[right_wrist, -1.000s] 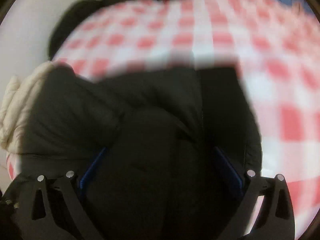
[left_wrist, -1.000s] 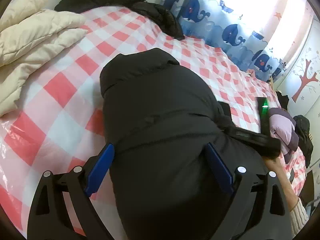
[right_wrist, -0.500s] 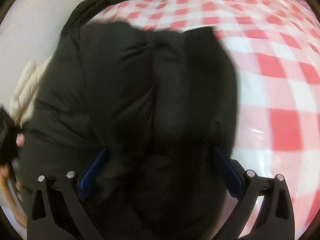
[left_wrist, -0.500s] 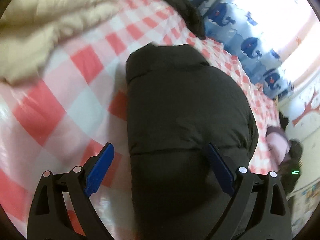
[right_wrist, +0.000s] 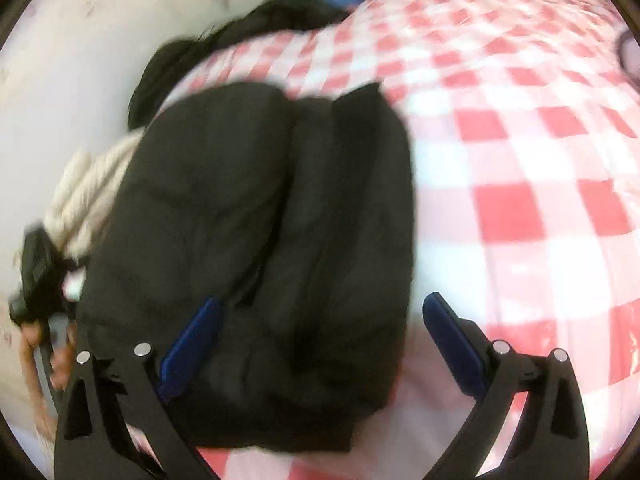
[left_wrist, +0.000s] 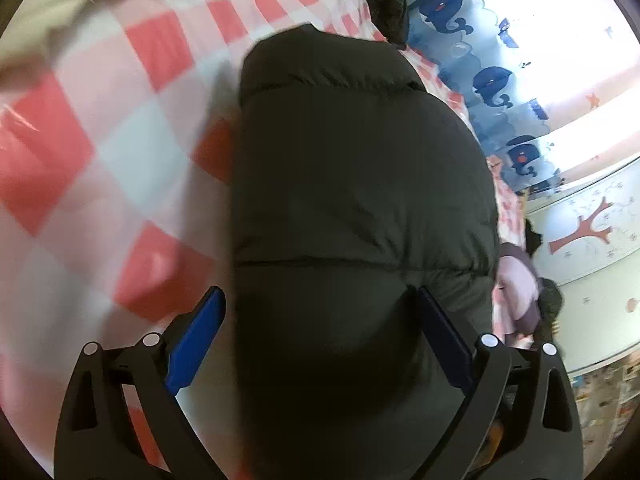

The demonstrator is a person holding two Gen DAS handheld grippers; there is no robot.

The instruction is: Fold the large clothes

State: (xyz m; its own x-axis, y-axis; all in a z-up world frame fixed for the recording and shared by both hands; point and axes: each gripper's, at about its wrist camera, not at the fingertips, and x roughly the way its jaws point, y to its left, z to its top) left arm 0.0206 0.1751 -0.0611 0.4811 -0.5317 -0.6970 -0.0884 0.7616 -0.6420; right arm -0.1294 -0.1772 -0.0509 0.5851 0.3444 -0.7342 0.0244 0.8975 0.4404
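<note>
A black puffer jacket [left_wrist: 360,200] lies folded into a thick bundle on the red-and-white checked bed cover [left_wrist: 112,168]. My left gripper [left_wrist: 320,336] is open, its blue pads spread on either side of the jacket's near end. In the right wrist view the same jacket [right_wrist: 272,240] fills the left and middle. My right gripper [right_wrist: 320,340] is open above its near edge, with the left pad [right_wrist: 188,348] over the cloth and the right pad over the cover. The other hand-held gripper [right_wrist: 38,264], in a person's hand, shows at the far left.
A cream quilted garment [right_wrist: 88,184] lies beside the jacket near the wall. Another dark garment [right_wrist: 224,40] sits at the bed's far edge. Whale-print curtains [left_wrist: 492,80] hang behind the bed. A pink and purple garment [left_wrist: 516,292] lies at the right.
Both grippers have pulled back, staying open. The jacket now shows as a folded bundle. The left view has swung toward the curtains, and the right view shows more checked cover on the right.
</note>
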